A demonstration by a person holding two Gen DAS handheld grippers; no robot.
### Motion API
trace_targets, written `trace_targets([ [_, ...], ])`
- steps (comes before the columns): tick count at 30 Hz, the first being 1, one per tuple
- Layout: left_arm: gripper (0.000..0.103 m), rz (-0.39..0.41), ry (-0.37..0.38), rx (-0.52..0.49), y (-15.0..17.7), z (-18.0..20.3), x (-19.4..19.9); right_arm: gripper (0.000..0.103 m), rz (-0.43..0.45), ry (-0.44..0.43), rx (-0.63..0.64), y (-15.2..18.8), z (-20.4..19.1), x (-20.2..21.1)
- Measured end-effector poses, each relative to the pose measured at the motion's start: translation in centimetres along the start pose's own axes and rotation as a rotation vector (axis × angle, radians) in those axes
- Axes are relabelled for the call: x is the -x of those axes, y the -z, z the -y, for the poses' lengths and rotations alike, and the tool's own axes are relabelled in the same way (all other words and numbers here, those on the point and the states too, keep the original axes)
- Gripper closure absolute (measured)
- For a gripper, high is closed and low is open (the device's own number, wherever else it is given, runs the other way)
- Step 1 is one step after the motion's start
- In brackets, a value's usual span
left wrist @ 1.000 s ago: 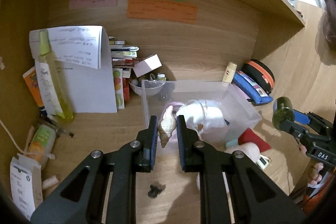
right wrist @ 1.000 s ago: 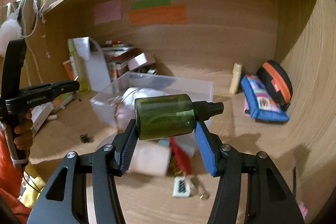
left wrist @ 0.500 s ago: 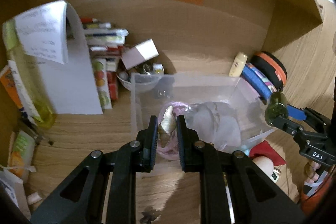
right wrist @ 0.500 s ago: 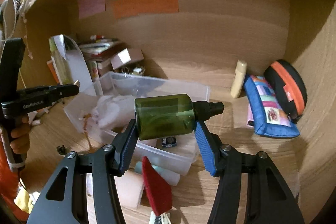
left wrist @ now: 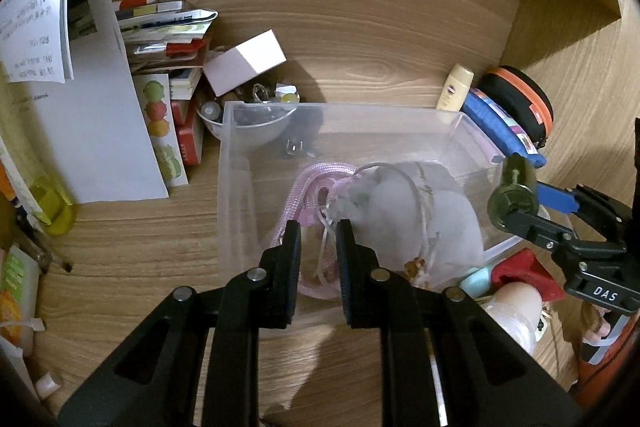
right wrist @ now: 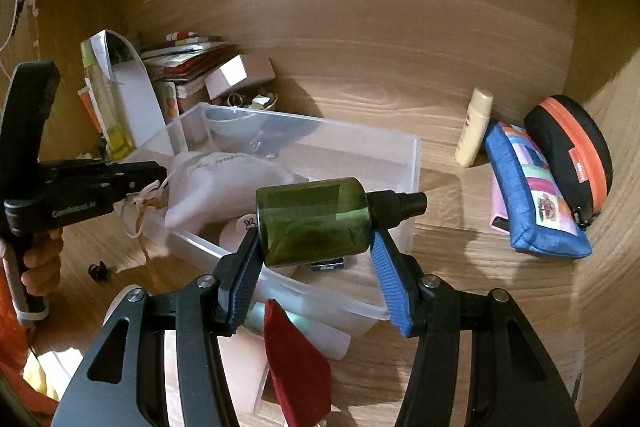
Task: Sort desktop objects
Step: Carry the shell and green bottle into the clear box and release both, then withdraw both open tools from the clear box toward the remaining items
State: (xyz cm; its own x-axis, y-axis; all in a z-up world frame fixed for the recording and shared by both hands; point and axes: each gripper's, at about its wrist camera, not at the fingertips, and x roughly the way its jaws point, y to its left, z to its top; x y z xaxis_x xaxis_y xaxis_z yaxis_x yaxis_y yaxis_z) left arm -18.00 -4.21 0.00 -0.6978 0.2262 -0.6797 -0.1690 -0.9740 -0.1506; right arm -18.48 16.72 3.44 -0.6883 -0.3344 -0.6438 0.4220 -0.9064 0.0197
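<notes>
Green plastic spray bottle [right wrist: 312, 221] lies sideways, pinched in the right claw [right wrist: 314, 267] above the near corner of the clear plastic bin [right wrist: 412, 163]. Inside the bin sit a white drawstring pouch [left wrist: 420, 215] and pink cord [left wrist: 316, 173]. Over the bin's near wall, the left claw [left wrist: 318, 259] is slightly spread, gripping nothing.

Landmark: storage bin [left wrist: 448, 115] on desk. In it: drawstring pouch [left wrist: 420, 211], cord [left wrist: 316, 175] to pouch's left. Behind bin's left corner: bowl [left wrist: 256, 135], small box [left wrist: 244, 63] on it (tilted). Right of bin: tube [right wrist: 476, 131], pencil case [right wrist: 536, 195], zip case [right wrist: 572, 143].
</notes>
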Motion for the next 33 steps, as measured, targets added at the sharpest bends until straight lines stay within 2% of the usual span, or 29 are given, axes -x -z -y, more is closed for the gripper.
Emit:
trace_targets([
  [7,0.086,0.007,0.006,-0.007,0.0,0.1,0.4,0.052,-0.012,-0.001,-0.013,-0.1,-0.1,-0.2],
  [11,0.075,0.024,0.006,-0.013,0.0,0.3,0.9,0.052,-0.017,0.002,-0.013,-0.1,-0.1,0.0],
  [13,0.073,0.037,0.005,-0.016,0.0,0.4,1.2,0.05,-0.019,0.009,-0.01,-0.1,-0.2,0.2],
  [16,0.071,0.055,0.004,-0.018,-0.2,0.5,1.8,0.044,-0.013,0.017,-0.006,-0.1,-0.4,0.6],
  [20,0.062,0.083,0.003,-0.015,-0.3,0.6,2.7,0.038,0.005,0.033,-0.008,0.0,-0.4,1.7],
  [22,0.055,0.099,0.002,-0.01,-0.3,0.6,3.3,0.029,0.015,0.043,-0.011,0.1,-0.4,2.3],
  [24,0.045,0.115,0.004,-0.002,-0.3,0.5,4.0,0.024,0.028,0.052,-0.011,0.2,-0.4,2.9],
  [27,0.042,0.135,0.002,0.0,-0.2,0.5,4.9,0.021,0.043,0.065,-0.011,0.4,-0.4,3.9],
  [33,0.037,0.16,-0.021,-0.003,0.8,0.0,6.7,0.02,0.055,0.084,-0.023,0.9,0.0,5.5],
])
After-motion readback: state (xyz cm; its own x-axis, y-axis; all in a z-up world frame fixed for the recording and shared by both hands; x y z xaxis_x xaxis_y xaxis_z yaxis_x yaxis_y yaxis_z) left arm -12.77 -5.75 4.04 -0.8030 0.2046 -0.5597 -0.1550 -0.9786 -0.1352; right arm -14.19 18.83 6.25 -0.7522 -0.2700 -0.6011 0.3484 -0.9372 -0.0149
